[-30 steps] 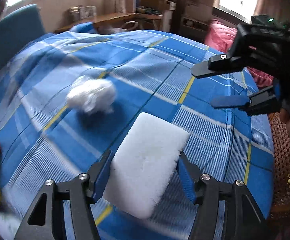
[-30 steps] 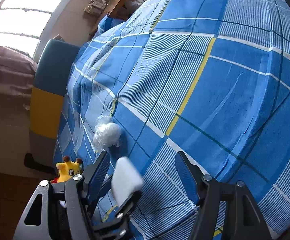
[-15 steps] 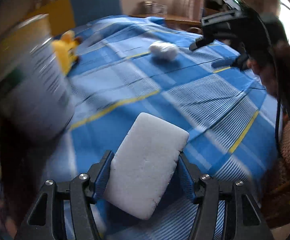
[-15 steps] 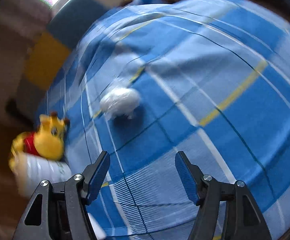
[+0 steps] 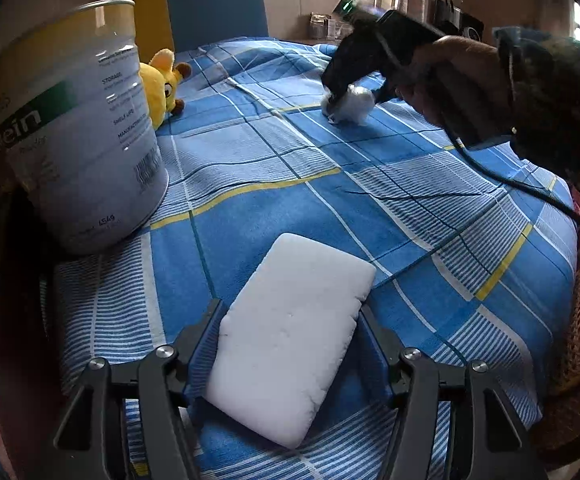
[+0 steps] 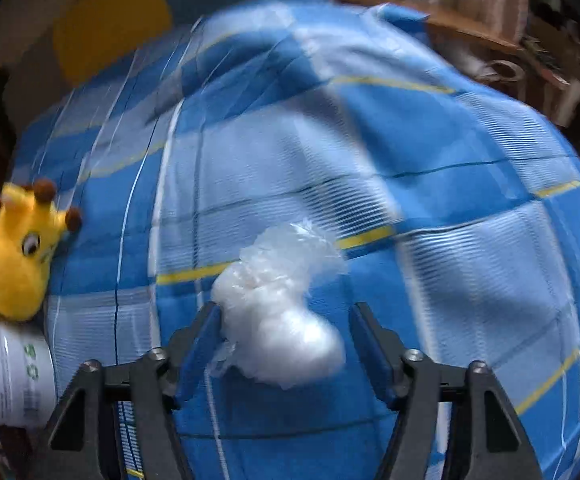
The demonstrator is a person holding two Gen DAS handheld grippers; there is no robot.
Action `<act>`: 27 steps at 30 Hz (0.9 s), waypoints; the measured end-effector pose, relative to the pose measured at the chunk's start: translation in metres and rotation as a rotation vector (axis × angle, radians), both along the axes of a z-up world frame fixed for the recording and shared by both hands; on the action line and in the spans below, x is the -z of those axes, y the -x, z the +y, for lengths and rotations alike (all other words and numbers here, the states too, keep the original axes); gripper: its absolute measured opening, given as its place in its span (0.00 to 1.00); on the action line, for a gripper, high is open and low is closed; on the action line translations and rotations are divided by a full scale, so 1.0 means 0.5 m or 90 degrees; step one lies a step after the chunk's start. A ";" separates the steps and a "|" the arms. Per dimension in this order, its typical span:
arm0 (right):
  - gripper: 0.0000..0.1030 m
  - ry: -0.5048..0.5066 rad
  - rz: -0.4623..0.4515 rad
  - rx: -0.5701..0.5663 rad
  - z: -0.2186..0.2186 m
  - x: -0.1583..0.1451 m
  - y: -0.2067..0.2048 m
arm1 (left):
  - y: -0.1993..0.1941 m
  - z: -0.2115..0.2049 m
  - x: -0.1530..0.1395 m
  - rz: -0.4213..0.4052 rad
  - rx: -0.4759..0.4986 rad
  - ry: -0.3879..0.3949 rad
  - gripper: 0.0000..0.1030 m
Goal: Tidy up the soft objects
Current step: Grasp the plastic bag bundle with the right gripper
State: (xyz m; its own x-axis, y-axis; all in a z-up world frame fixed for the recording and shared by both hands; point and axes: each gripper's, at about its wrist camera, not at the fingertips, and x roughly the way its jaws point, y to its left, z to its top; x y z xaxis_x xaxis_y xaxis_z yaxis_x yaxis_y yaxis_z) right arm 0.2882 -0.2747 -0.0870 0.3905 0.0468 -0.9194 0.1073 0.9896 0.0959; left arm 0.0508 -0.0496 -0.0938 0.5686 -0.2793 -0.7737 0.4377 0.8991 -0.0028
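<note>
Your left gripper (image 5: 289,306) is closed on the white sponge block (image 5: 290,340), low in the middle of the left picture. It is light and squishy, so hold its long sides gently. Your right gripper (image 6: 285,308) has just been closing, but its jaws show wide apart, with the crumpled plastic bag (image 6: 282,264) between them on the blue checked cloth (image 6: 470,280), not squeezed. The bag is very light and slippery. Grab its fat middle.
</note>
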 end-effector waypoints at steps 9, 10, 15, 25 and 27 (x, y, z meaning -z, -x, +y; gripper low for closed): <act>0.32 0.035 -0.005 -0.055 0.033 -0.023 0.122 | 0.007 0.000 0.000 -0.021 -0.010 0.004 0.62; 0.32 0.023 0.001 -0.053 0.032 -0.023 0.146 | 0.008 -0.001 0.001 -0.023 -0.012 0.003 0.62; 0.34 -0.003 0.003 -0.040 0.012 0.009 0.224 | 0.011 -0.002 0.000 -0.029 -0.016 0.000 0.62; 0.35 0.020 -0.018 -0.045 0.031 0.013 0.240 | 0.015 0.000 -0.015 -0.030 -0.032 -0.008 0.59; 0.35 0.018 -0.019 -0.046 0.015 0.009 0.236 | 0.017 0.006 -0.026 -0.027 -0.041 -0.001 0.59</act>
State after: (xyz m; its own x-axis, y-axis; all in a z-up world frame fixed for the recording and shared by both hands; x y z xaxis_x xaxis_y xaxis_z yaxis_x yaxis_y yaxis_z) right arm 0.1703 -0.2672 -0.0915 0.4140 0.0505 -0.9089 0.0328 0.9970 0.0704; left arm 0.0422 -0.0464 -0.0810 0.6177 -0.2399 -0.7490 0.3792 0.9252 0.0164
